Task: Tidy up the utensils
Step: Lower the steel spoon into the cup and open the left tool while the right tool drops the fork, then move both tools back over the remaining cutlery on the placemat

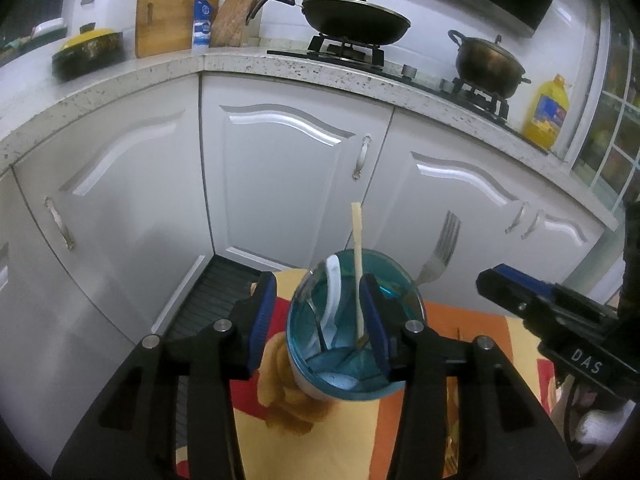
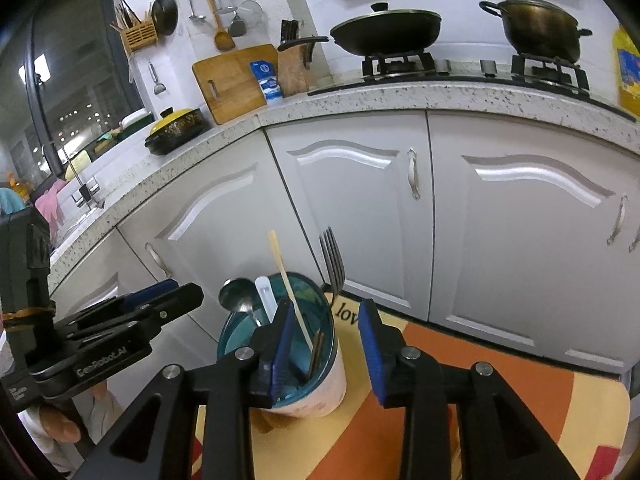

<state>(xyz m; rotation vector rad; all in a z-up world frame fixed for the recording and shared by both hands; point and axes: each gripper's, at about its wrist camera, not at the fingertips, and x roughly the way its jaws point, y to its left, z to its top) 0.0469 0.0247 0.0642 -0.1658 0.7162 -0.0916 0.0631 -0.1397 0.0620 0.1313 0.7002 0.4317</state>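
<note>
Both grippers spread, nothing pinched; utensil cup on patterned cloth.
Left gripper [image 1: 318, 320] straddles the teal cup [image 1: 354, 376]; right gripper [image 2: 326, 344] has the cup at its left finger. Counted: one metal spoon [image 2: 236, 298], one white spoon [image 1: 332, 292], one chopstick [image 1: 357, 264], one fork [image 2: 334, 264] behind.

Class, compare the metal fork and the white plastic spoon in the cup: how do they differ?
The fork is grey metal; the white spoon is plastic. The fork's tines point up well above the rim; the spoon barely clears it. Both stand in the blue-lined cup.
</note>
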